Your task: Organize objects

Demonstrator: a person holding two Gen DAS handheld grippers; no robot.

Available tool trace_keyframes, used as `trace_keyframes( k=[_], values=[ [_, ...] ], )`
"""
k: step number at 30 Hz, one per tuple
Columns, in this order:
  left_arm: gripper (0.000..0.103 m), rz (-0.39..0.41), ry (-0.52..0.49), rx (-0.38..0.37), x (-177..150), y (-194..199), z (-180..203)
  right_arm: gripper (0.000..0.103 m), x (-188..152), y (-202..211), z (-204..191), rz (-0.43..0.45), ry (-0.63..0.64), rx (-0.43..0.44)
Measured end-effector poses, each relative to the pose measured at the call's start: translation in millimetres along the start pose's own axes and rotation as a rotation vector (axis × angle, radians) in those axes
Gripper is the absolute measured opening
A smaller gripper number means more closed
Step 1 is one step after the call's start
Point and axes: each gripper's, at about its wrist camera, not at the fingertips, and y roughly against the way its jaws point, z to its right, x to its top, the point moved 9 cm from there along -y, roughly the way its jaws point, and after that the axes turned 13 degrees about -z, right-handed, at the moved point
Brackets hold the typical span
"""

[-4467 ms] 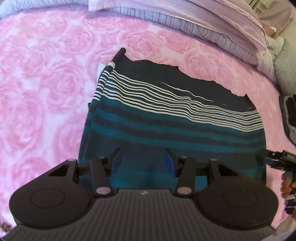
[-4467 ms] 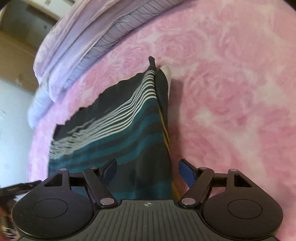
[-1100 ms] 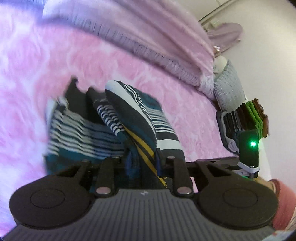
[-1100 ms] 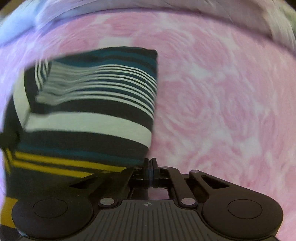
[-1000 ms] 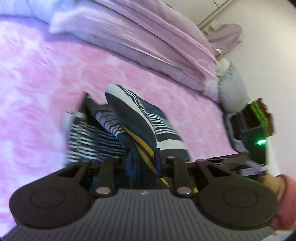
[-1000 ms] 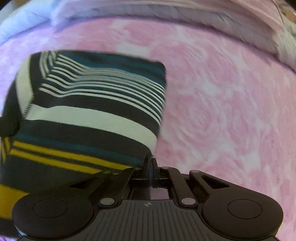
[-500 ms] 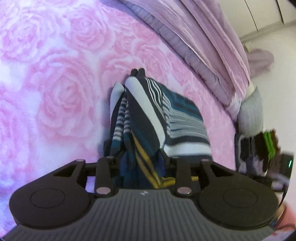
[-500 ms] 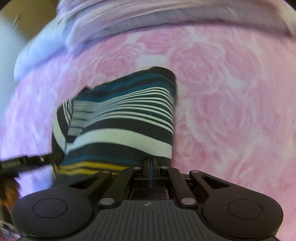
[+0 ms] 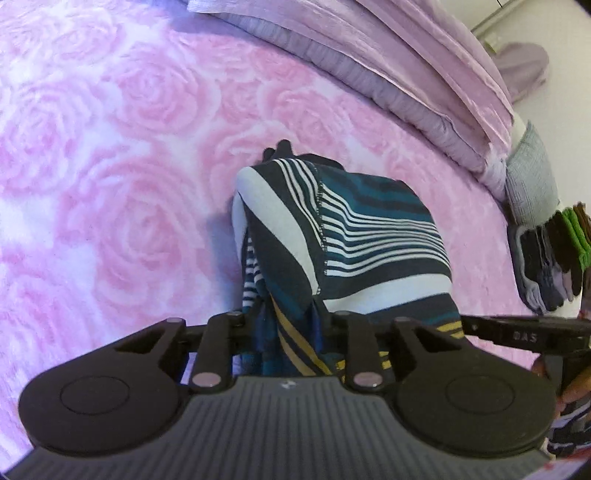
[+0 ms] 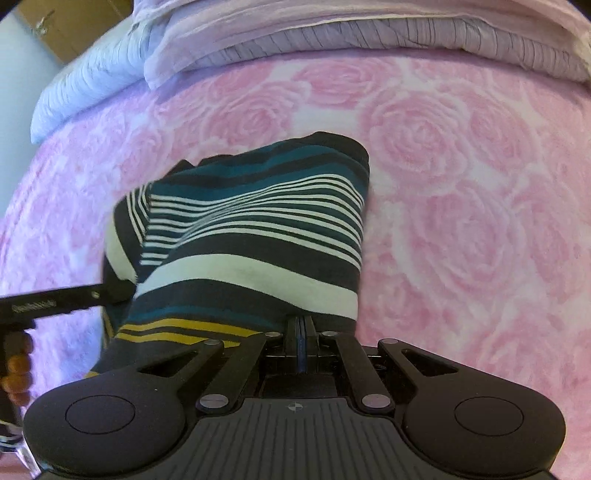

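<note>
Here, the left gripper point(image 9: 286, 325) is clenched on a bunched fold of the striped garment point(image 9: 369, 236), with navy, teal and yellow-striped cloth packed between its fingers. The right gripper point(image 10: 301, 328) is clamped tight on the near edge of the same garment point(image 10: 258, 236), its blue pads pressed together with only a thin layer of cloth between them.

Just ahead of both grippers the garment is folded over on itself. The top layer shows a broad white band, then thin white stripes, then teal bands toward the far edge. A stitched seam runs down the fold in the left wrist view.

The garment rests on the bed's pink rose-patterned blanket point(image 9: 110, 184), which spreads left of the left gripper and right of the right gripper point(image 10: 461, 221).

Right of the left gripper, a stack of folded clothes point(image 9: 554, 254) sits in dark, grey and green layers, near a grey cushion point(image 9: 532, 177).

Farthest ahead, a lilac quilt point(image 9: 388, 66) lies along the blanket's far edge, also visible from the right wrist point(image 10: 369, 33).
</note>
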Motion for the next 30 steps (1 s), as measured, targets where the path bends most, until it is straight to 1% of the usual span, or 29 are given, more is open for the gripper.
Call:
trace_keyframes(
  k=[2, 5, 7, 9, 11, 13, 14, 15, 18, 23, 24, 25, 27, 29, 30],
  values=[
    [0.025, 0.011, 0.031, -0.005, -3, 2, -3, 0.0, 1, 0, -1, -0.012, 0.016, -0.003],
    [0.026, 0.022, 0.04, 0.001, -10, 15, 3, 0.0, 2, 0, -5, -0.02, 0.056, -0.038],
    [0.026, 0.015, 0.085, -0.017, -18, 27, 5, 0.0, 1, 0, -6, -0.013, 0.075, -0.054],
    [0.026, 0.015, 0.127, -0.055, -30, 41, 6, 0.0, -2, 2, -6, 0.0, 0.085, -0.056],
    [0.029, 0.012, 0.184, -0.102, -45, 57, 7, 0.0, -4, 5, -4, 0.014, 0.083, -0.045],
    [0.031, 0.001, 0.236, -0.163, -61, 66, 9, 0.0, -7, 8, -1, 0.027, 0.069, -0.03],
    [0.034, -0.009, 0.263, -0.189, -67, 67, 10, 0.0, -9, 10, 1, 0.033, 0.063, -0.016],
    [0.034, -0.022, 0.287, -0.21, -74, 65, 10, 0.0, -10, 11, 2, 0.036, 0.052, -0.001],
    [0.034, -0.054, 0.322, -0.231, -83, 50, 9, 0.0, -13, 13, 5, 0.05, 0.03, 0.024],
    [0.033, -0.024, 0.381, -0.292, -72, 29, 5, 0.0, -20, 17, 3, 0.065, 0.067, 0.013],
    [0.027, -0.02, 0.375, -0.288, -70, 26, 4, 0.0, -23, 18, 3, 0.067, 0.065, 0.013],
    [0.008, -0.017, 0.352, -0.259, -69, 23, 4, 0.001, -26, 20, 4, 0.07, 0.057, 0.016],
    [0.007, 0.004, 0.303, -0.215, -69, 25, 7, 0.002, -35, 26, 7, 0.076, 0.037, 0.03],
    [0.007, 0.053, 0.226, -0.14, -74, 36, 11, 0.01, -44, 32, 11, 0.086, 0.021, 0.04],
    [0.007, 0.079, 0.203, -0.109, -77, 40, 9, 0.024, -49, 34, 13, 0.091, 0.014, 0.043]
  ],
)
